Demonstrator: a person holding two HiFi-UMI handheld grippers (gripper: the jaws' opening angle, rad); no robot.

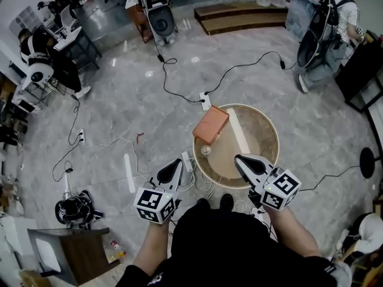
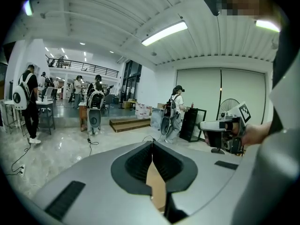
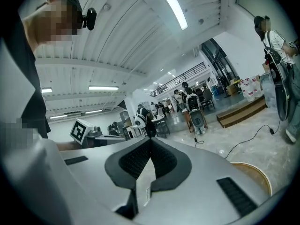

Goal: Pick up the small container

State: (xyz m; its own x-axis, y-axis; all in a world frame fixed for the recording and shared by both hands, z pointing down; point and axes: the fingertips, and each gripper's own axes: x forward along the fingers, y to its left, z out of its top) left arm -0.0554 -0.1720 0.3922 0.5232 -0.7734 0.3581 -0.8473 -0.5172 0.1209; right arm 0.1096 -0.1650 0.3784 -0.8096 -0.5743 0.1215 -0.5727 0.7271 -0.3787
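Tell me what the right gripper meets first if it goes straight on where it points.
Probably the flat orange-brown box on the round wooden table. From the head view the right gripper aims toward it, but it points roughly level, so it may pass over.

Big open lab/workshop hall: polished marble floor (image 1: 149, 94) w/ trailing cables (image 1: 230, 72), desks (image 1: 75, 37), ppl in backpack rigs (image 2: 21, 95), mezzanine railing (image 2: 84, 69), strip lights (image 2: 164, 33).

**Bright, even light with a strong fisheye bend**

Your head view is evenly lit, with pale glare spots on the glossy floor (image 1: 149, 73) at upper left. In both gripper views the ceiling strip lights (image 2: 164, 33) burn white up top, straight lines bow and the corners go black. The left gripper (image 2: 152, 142) looks soft up close.
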